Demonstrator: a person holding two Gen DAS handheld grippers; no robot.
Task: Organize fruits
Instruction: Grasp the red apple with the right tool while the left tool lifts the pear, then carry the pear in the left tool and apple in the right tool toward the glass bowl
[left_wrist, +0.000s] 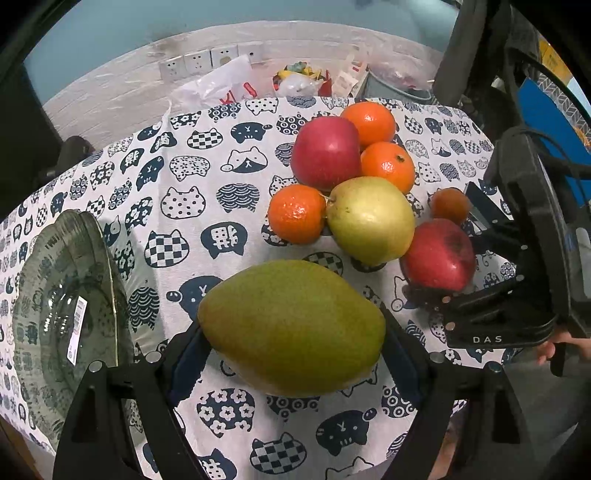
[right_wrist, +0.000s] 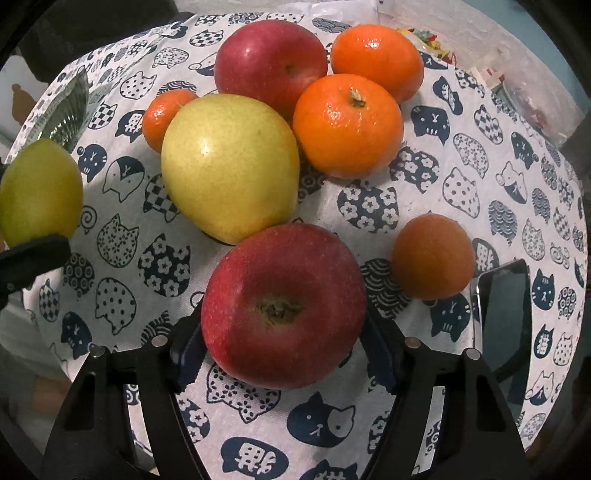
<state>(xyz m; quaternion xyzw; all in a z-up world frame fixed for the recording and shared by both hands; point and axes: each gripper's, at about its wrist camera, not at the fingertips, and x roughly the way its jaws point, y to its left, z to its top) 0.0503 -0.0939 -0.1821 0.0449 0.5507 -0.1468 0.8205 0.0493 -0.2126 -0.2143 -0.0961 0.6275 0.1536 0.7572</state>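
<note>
My left fingers (left_wrist: 291, 354) hold the big green mango (left_wrist: 291, 326) tight, just above the cat-print tabletop (left_wrist: 192, 206). It is smooth and could slip and roll. My right fingers (right_wrist: 284, 350) sit half wide around the near red apple (right_wrist: 284, 304), touching both its sides. Squeezed off-centre, it could bump the yellow pear (right_wrist: 229, 166).

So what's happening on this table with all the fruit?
A person is sorting fruit with two hand-held grippers. The left gripper is clamped on a large green mango. The right gripper straddles a red apple near the pile of oranges, a yellow pear and another apple. A ribbed glass bowl waits, with no fruit in it.
</note>
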